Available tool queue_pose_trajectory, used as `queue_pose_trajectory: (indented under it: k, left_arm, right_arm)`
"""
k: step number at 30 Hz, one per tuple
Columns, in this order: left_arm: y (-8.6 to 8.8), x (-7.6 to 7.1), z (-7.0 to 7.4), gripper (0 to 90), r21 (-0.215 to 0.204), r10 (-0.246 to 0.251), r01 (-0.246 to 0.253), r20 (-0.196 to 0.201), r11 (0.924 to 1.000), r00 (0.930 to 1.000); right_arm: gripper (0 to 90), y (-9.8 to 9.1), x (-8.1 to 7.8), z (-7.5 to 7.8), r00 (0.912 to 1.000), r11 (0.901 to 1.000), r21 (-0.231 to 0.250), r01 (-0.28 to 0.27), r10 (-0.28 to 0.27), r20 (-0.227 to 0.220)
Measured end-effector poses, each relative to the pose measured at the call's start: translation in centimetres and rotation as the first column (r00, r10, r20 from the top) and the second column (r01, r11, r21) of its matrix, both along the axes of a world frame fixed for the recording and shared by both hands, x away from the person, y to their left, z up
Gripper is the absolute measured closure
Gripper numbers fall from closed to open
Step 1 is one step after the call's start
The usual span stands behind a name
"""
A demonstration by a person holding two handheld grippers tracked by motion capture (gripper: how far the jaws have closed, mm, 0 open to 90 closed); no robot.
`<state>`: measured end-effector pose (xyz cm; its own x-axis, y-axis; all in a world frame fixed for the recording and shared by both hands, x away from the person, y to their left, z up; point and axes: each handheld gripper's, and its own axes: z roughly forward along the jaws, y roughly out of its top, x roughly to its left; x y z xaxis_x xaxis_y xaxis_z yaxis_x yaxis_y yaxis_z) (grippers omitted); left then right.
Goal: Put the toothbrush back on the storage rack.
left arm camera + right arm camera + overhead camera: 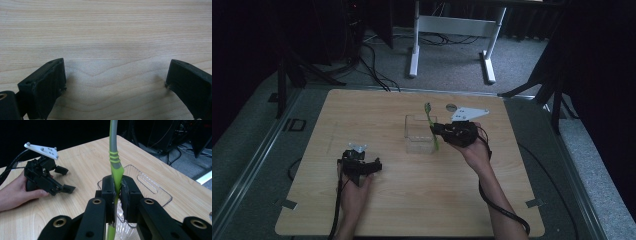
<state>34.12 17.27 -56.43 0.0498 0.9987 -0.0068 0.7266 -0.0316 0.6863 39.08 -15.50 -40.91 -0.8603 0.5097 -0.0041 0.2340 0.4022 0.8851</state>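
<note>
The clear plastic tray [419, 134] is set on the wooden table [412, 200] a little past centre, with the right gripper [435, 129] directly at its right edge. A thin green and grey utensil [114, 160], possibly a toothbrush, is clamped between the jaws of that gripper; its long axis is held near upright, slightly tilted, the lower end reaching down at or inside the tray's right wall, the upper end rising beyond the far rim. Whether the lower tip touches the tray floor cannot be told. The tray is thus immediately below and left of the right gripper. The left gripper [371, 165] is kept well apart, toward the near left, jaws spread wide over bare wood, nothing held.
</note>
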Motion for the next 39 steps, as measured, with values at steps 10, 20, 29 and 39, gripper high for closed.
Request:
queue_pose_trajectory:
  k: [10,20,29,39]
  left_arm:
    - [0.0,0.0,0.0,3.0,0.0,0.0,0.0,0.0,1.0,1.0]
    - [0.0,0.0,0.0,3.0,0.0,0.0,0.0,0.0,1.0,1.0]
    - [0.0,0.0,0.0,3.0,0.0,0.0,0.0,0.0,1.0,1.0]
    - [0.0,0.0,0.0,3.0,0.0,0.0,0.0,0.0,1.0,1.0]
  right_arm:
    - [81.8,0.1,0.13,0.06,0.9997,0.9995,0.021,0.023,-0.023,0.001]
    - [81.7,0.13,0.24,0.09,0.9992,0.9983,0.041,0.04,-0.04,0.001]
    - [81.8,0.21,0.35,0.18,0.9986,0.9967,0.062,0.052,-0.052,0.0]
    - [81.8,0.16,0.58,0.24,0.9973,0.9938,0.083,0.073,-0.074,-0.002]
